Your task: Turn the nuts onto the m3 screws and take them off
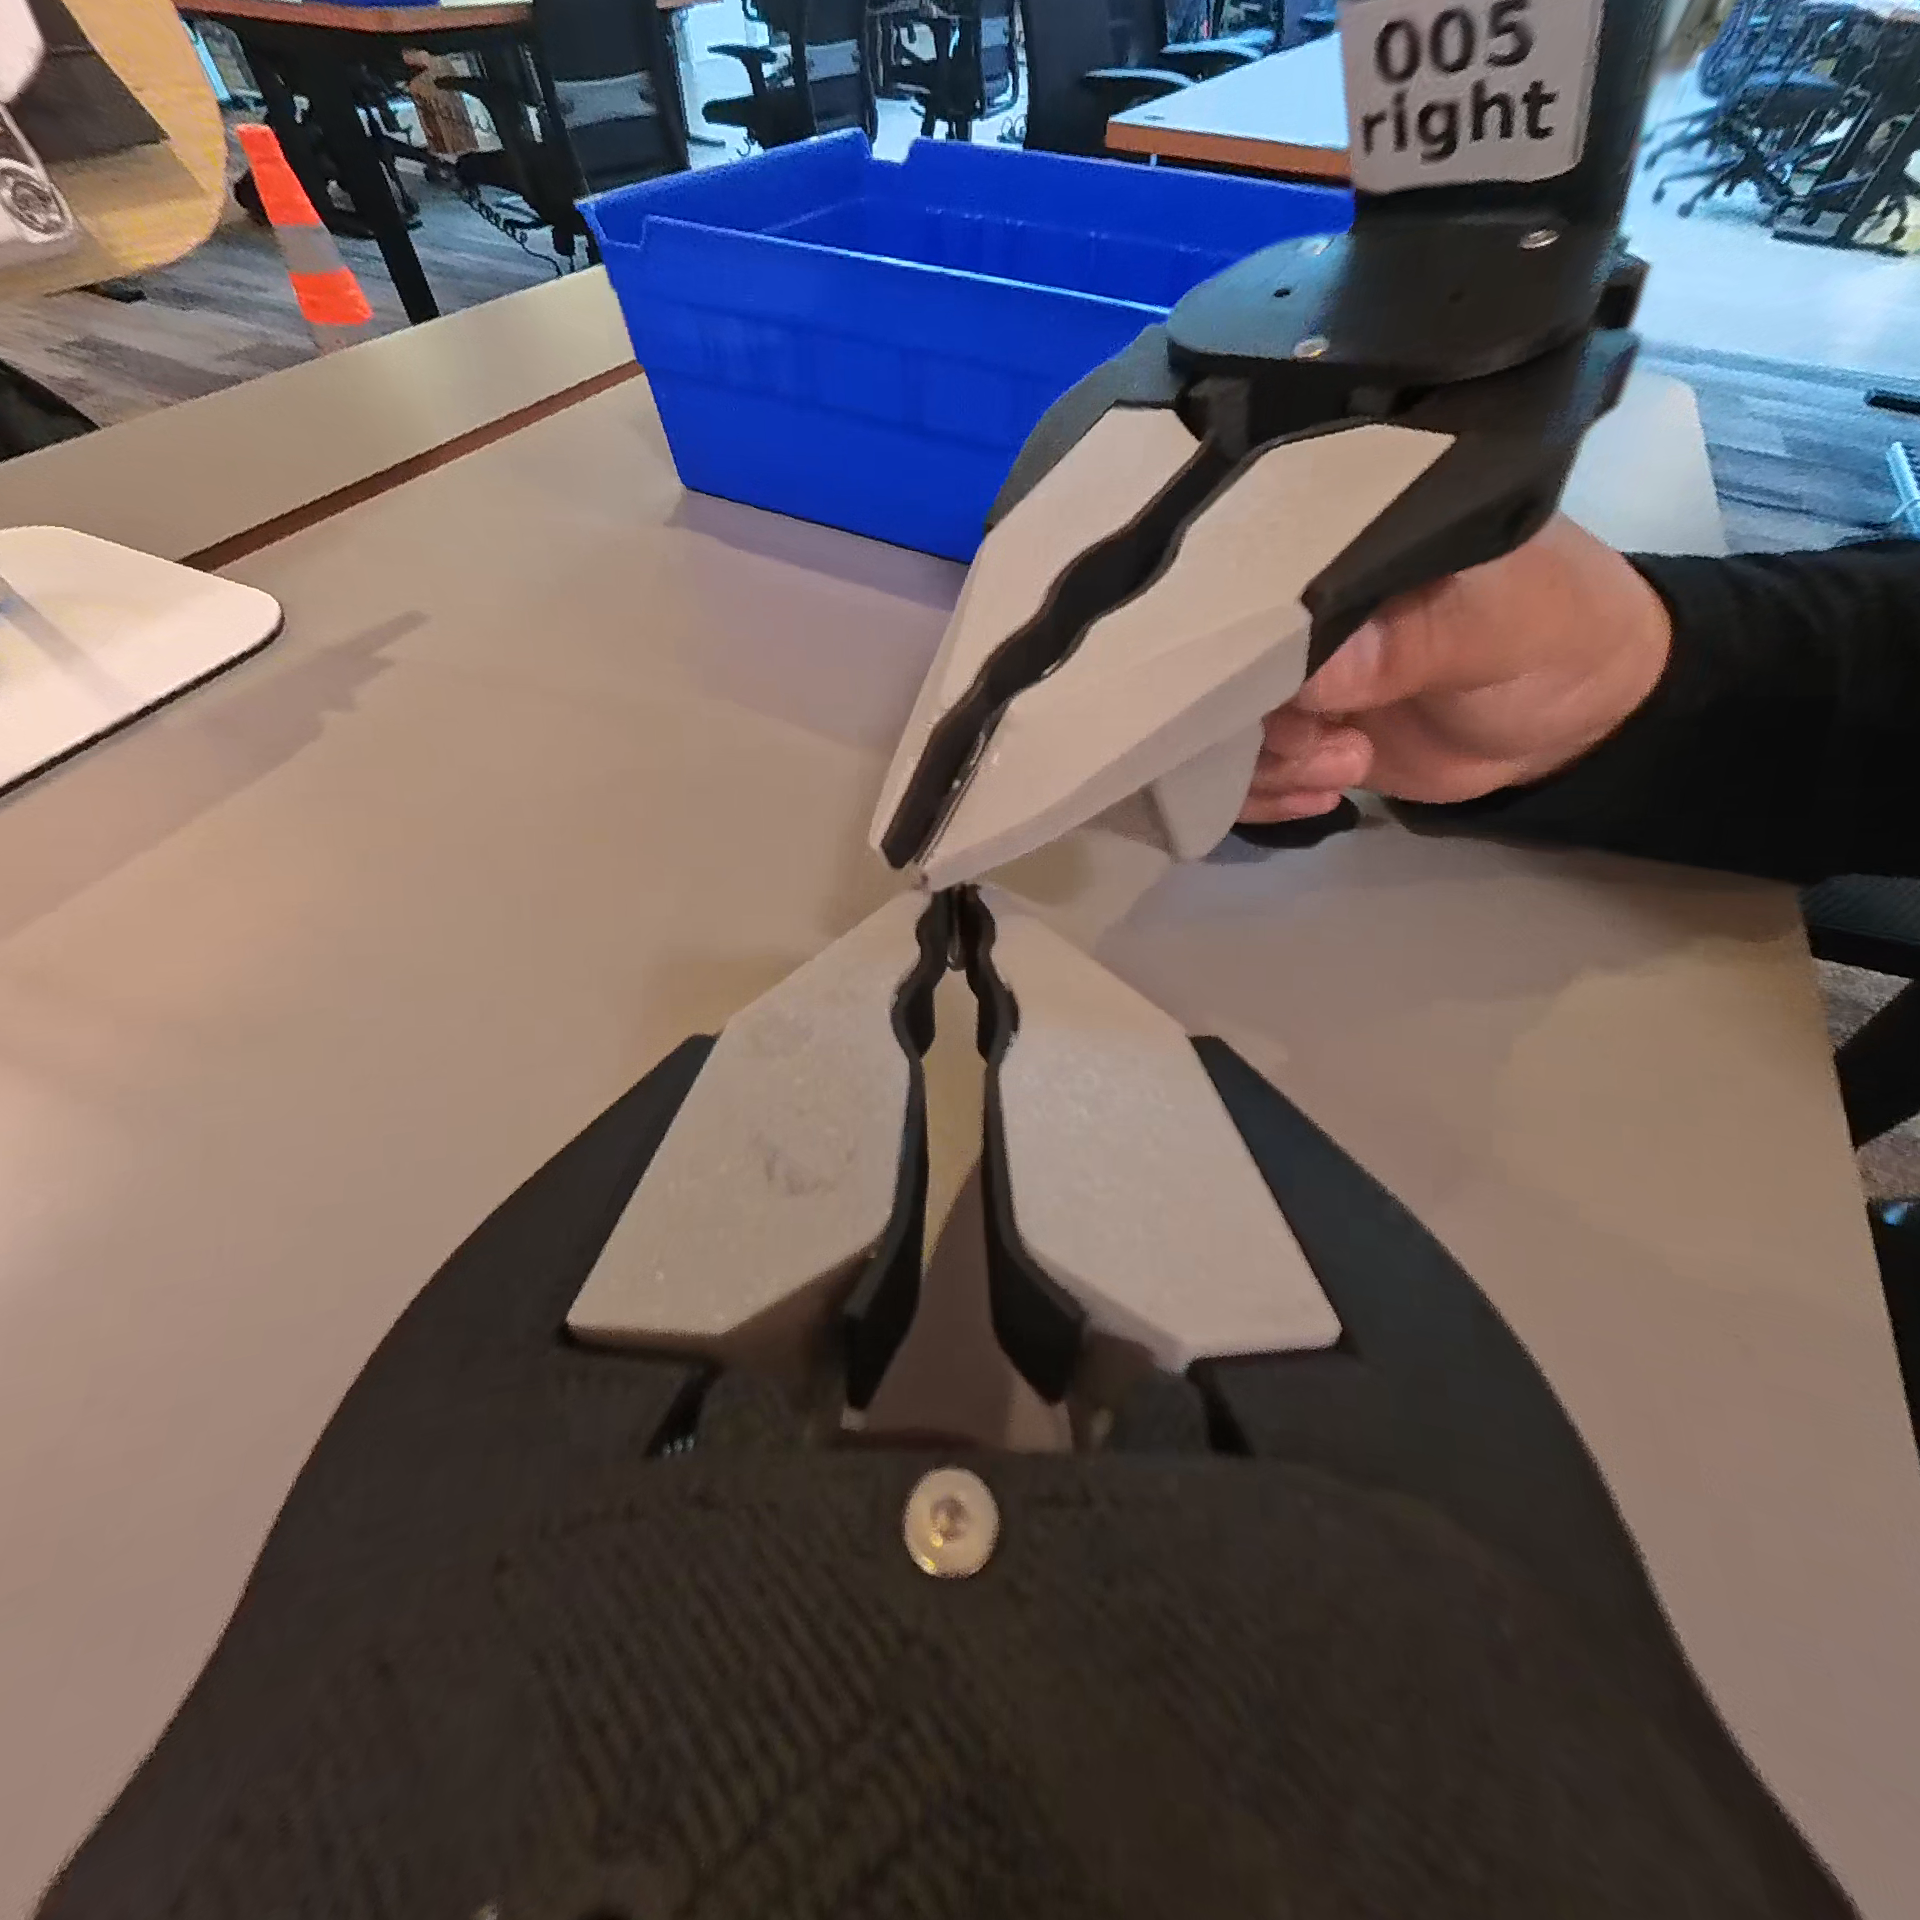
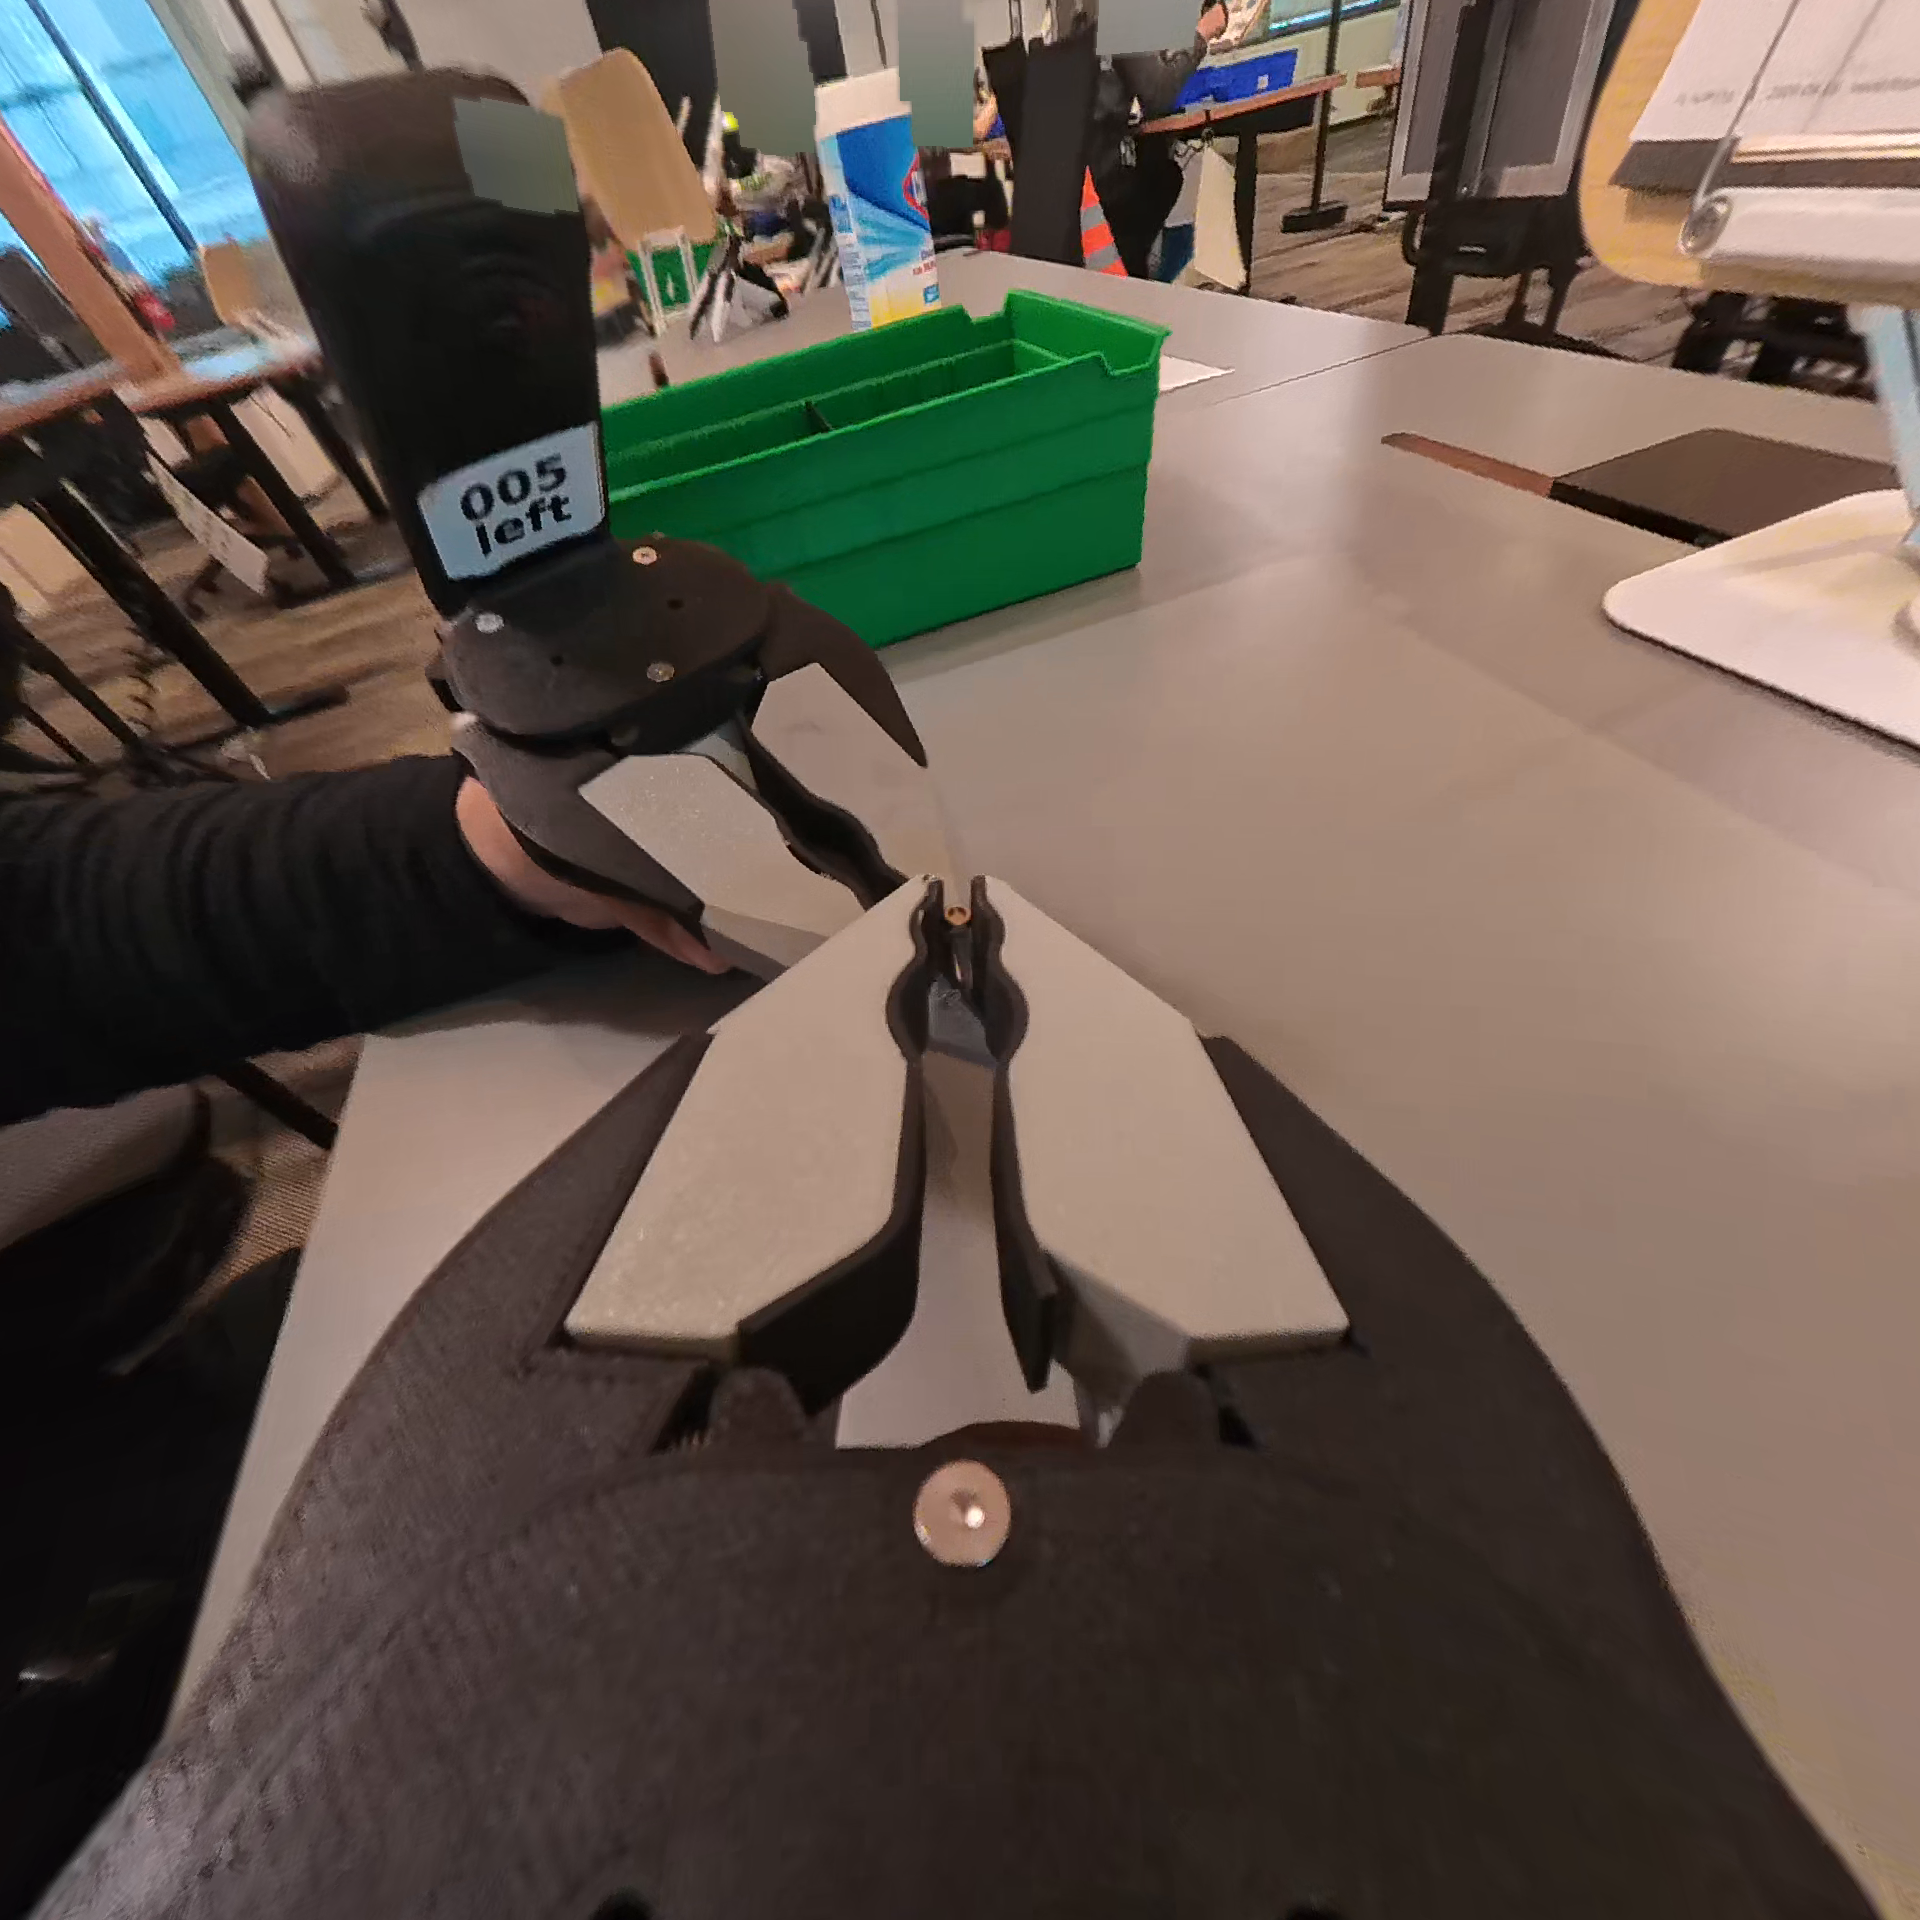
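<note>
My left gripper (image 1: pixel 948 912) is shut on a thin dark M3 screw (image 1: pixel 948 935), held above the grey table (image 1: pixel 468 935). My right gripper (image 1: pixel 916 860) comes down from the upper right and its tips meet the left's tips. In the right wrist view my right gripper (image 2: pixel 954 896) is shut on a small brass nut (image 2: pixel 953 914), with the dark screw (image 2: pixel 958 961) just below the nut. I cannot tell whether the nut is threaded on. The left gripper's tips are hidden behind my right gripper's left finger (image 2: pixel 831 1039).
A blue bin (image 1: pixel 883 343) stands behind the grippers in the left wrist view. A green bin (image 2: pixel 914 468) and a wipes canister (image 2: pixel 878 197) stand at the back in the right wrist view. A white monitor base (image 2: pixel 1766 613) stands to one side. The table edge is near the person's sleeve (image 2: pixel 208 904). The tips of both grippers are at nearly the same place. Left tips and right tips are each some 35 centimeters from the white monitor base (image 2: pixel 1766 613).
</note>
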`<action>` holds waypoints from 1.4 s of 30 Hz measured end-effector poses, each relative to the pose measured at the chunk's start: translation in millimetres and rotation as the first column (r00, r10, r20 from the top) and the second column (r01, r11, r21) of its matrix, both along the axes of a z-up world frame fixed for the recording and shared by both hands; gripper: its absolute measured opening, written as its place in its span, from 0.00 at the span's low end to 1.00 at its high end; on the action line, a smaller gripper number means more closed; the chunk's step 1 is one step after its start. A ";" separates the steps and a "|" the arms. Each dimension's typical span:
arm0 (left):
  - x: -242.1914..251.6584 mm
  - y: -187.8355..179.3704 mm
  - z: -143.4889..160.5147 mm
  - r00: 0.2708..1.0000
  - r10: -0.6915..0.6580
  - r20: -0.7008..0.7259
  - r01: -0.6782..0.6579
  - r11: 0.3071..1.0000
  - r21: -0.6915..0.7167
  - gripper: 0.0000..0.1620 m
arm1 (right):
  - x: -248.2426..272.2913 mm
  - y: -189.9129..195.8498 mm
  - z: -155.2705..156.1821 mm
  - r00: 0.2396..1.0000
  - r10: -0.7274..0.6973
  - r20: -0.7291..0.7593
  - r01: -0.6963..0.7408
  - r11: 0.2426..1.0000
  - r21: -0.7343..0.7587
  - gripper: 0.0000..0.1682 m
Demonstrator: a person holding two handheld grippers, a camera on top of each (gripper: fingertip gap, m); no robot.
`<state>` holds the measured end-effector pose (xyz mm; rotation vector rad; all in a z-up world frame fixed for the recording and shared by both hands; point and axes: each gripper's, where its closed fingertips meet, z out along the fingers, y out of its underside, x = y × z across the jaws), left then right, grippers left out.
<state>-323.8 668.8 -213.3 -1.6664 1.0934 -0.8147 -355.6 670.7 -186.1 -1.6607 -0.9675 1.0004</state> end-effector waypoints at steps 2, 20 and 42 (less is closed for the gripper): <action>-0.3 0.9 3.0 1.000 0.008 0.020 -0.008 1.000 0.006 0.00 | 1.8 1.3 2.5 0.999 0.004 -0.048 -0.006 0.998 -0.057 0.01; -0.2 -4.5 14.0 0.980 -0.042 0.194 0.080 0.978 -0.192 0.00 | 4.1 2.1 4.8 0.995 0.004 -0.102 -0.024 0.981 -0.193 0.01; 2.5 -10.4 12.9 0.984 -0.075 0.163 0.099 0.985 -0.144 0.00 | 2.0 -3.5 9.4 0.992 0.034 -0.120 -0.056 0.981 -0.186 0.01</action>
